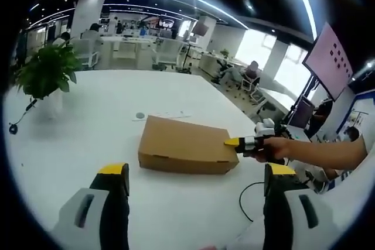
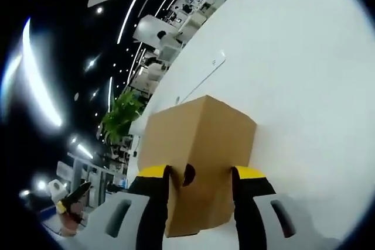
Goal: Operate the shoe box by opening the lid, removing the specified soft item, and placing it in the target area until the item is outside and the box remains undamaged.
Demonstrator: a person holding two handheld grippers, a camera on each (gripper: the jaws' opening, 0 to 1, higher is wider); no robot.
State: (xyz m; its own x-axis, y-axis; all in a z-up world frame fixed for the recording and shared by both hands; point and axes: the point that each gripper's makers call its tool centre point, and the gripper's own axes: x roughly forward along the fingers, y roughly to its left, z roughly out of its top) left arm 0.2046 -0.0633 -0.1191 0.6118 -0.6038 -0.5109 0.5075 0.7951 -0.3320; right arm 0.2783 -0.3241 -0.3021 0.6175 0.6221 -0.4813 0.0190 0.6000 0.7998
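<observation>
Right hand-held gripper [image 2: 199, 177] jaws apart, straddling near end of shoe box [image 2: 196, 156], tips at box's end, lid shut. Box lies flat on white desk [image 1: 105, 115], long axis pointing away from right gripper. Left hand-held gripper [image 1: 196, 174] jaws apart w/ nothing between, well back, box ahead; right is nearer.

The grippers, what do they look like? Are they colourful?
A bit! The left gripper has two black jaws with yellow tips and pale grey housings with dark slots. The right gripper looks the same. A hand grips its handle.
</observation>
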